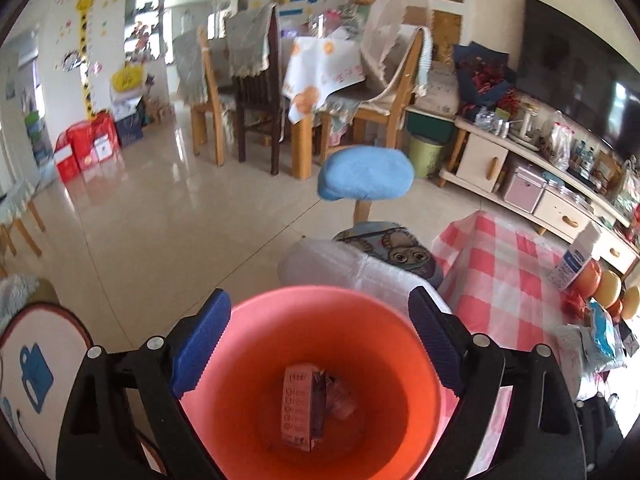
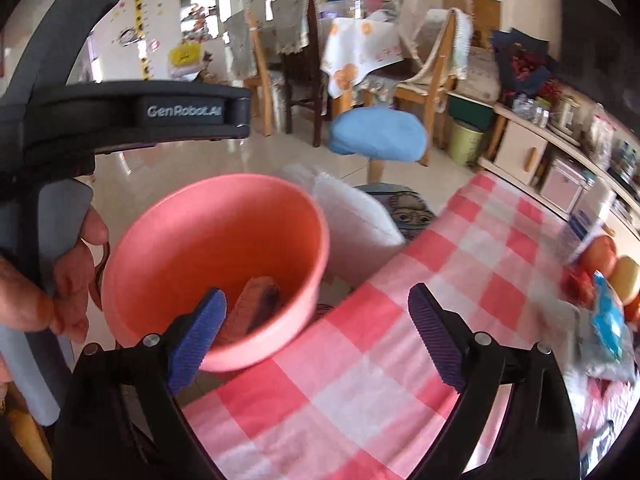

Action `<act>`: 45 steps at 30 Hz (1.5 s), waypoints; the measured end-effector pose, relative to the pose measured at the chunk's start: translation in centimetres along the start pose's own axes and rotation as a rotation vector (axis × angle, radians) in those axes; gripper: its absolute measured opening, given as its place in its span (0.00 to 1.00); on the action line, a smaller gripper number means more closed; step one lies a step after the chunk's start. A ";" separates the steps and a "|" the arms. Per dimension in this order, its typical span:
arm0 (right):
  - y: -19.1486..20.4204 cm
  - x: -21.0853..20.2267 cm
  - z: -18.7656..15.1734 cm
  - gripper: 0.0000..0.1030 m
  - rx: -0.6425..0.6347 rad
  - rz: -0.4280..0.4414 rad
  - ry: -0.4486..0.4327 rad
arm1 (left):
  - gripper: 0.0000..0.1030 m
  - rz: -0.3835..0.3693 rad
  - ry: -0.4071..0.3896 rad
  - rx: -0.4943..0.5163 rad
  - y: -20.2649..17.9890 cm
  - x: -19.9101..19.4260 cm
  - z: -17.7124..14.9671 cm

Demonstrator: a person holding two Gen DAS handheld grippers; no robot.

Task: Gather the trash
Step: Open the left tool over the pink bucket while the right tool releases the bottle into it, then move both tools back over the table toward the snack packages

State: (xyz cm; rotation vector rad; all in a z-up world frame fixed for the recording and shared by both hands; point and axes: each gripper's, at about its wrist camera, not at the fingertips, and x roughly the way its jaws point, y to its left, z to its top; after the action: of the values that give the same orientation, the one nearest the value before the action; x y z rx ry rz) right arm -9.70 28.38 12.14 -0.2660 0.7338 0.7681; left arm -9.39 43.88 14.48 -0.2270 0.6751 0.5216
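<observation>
Bin [image 1: 312,360], salmon-pink plastic, between the spread fingers of the left hand-held gripper [image 1: 320,344], untouched. Carton [image 1: 302,412] lies inside. Right hand-held gripper [image 2: 316,340] spread, empty; bin at ten o'clock.

Daylight enters from the far windows [image 1: 176,12] and glares on the glossy floor [image 1: 160,184]. Both fisheye views bend straight lines and darken at the corners. The right wrist view shows motion blur, strongest over the checked tablecloth [image 2: 360,340] at right.

A home living-dining room is indicated by covered dining chairs [image 1: 248,80], a television [image 1: 580,76], a media cabinet [image 1: 520,168] and children's wall decorations [image 1: 86,40].
</observation>
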 end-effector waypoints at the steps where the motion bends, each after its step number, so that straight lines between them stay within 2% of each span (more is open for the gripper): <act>1: -0.6 -0.4 -0.1 0.91 0.008 -0.017 -0.005 | 0.88 -0.012 -0.004 0.006 -0.5 -0.2 0.1; 3: -1.7 -1.1 -0.5 0.91 0.022 -0.049 -0.013 | 0.88 -0.050 -0.013 0.022 -1.6 -0.6 0.1; 14: -6.5 -5.0 -3.2 0.91 0.102 -0.134 -0.047 | 0.88 -0.146 -0.030 0.079 -6.8 -2.3 0.2; 33: -13.0 -10.0 -6.9 0.92 0.176 -0.252 -0.072 | 0.89 -0.229 -0.044 0.209 -17.4 -5.4 -0.9; 45: -17.3 -12.3 -9.2 0.94 0.249 -0.293 -0.087 | 0.89 -0.232 -0.024 0.296 -23.2 -6.4 -2.4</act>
State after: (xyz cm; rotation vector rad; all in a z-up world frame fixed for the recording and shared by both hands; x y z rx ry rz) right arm -8.01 5.36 13.26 -0.1100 0.6820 0.4032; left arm -2.65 20.82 17.54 -0.0192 0.6834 0.1979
